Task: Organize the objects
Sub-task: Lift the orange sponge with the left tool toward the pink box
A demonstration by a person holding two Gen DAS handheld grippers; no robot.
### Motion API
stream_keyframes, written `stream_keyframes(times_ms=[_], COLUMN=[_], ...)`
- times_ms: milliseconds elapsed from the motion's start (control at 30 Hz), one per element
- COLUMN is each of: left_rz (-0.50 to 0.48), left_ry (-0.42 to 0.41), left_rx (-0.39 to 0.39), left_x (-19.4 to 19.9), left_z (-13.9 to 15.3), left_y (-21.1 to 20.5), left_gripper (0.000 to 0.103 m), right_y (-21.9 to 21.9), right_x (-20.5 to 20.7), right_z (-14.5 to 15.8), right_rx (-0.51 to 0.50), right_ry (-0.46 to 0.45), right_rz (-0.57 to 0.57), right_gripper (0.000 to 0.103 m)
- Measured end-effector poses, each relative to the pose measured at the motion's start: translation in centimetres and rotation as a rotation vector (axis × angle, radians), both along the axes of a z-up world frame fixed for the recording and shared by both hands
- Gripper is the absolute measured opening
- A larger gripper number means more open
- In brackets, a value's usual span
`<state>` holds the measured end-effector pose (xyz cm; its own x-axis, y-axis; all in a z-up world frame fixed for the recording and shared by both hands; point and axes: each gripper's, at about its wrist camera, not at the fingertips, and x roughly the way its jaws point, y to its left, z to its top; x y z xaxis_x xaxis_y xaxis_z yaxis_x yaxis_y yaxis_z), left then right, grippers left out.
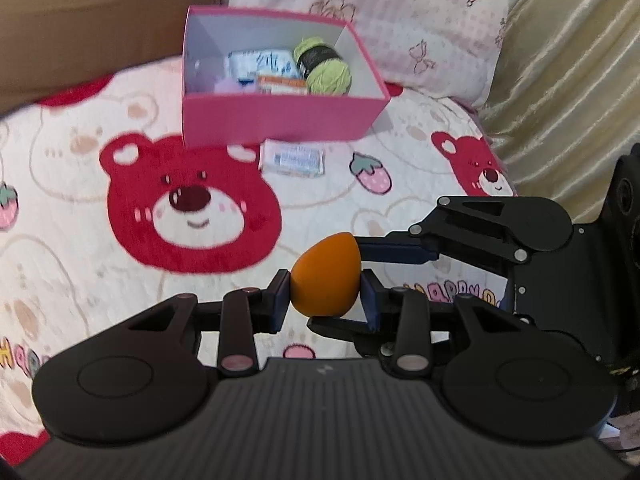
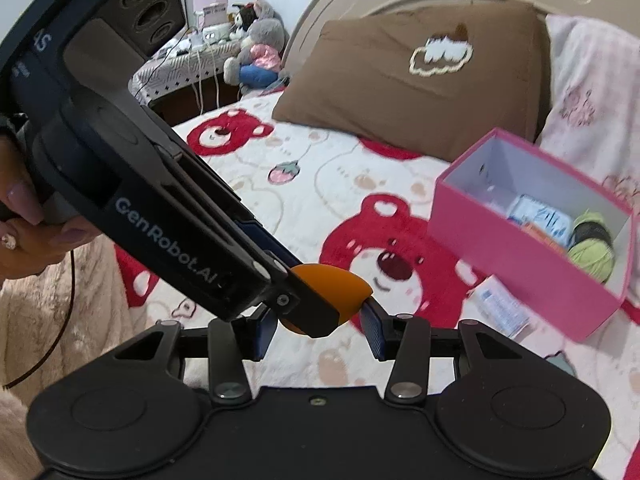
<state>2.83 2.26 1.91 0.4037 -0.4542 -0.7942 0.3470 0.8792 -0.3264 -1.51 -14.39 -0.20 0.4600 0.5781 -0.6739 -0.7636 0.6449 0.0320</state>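
Orange egg-shaped foam sponge (image 1: 326, 276) pinched narrowly in left gripper (image 1: 325, 300), aloft above bear-print bedspread (image 1: 80, 208), nearer than pink cardboard box (image 1: 280, 120). Right gripper (image 2: 318, 330) half-wide, bracketing the same sponge; cannot tell whether pressing. Carry far toward the box with one firm, gentle grip, clear the near wall, release low beside green yarn (image 1: 326, 68).

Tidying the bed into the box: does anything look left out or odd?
One packet lies on the bedspread just in front of the pink box, while similar packets are inside. Also, both hand-held grippers, left and right, meet at one orange sponge.
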Motion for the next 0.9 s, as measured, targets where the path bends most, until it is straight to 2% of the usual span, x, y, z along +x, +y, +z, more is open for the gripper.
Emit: stream_keyframes(times_ms=[267,567,900], left_rz=[0.017,0.020,0.012], left_ry=[-0.035,-0.032,-0.066], left_rx=[-0.001,-0.016,-0.010], left_x=[1.3,4.0,6.9], left_z=[2.1,2.1,3.2], left_y=[-0.7,-1.2,-2.0], left_gripper=[0.036,0.036,0.036], right_y=[-0.5,-0.3,-0.3], right_x=[1.0,3.1,5.8], right_z=[1.8,2.1,2.6], right_rx=[0.022,0.007,0.002], right_ry=[-0.056,-0.067,-0.077], right_rz=[-0.034,-0.068,-0.111], right_gripper=[0.051,0.051,0.051])
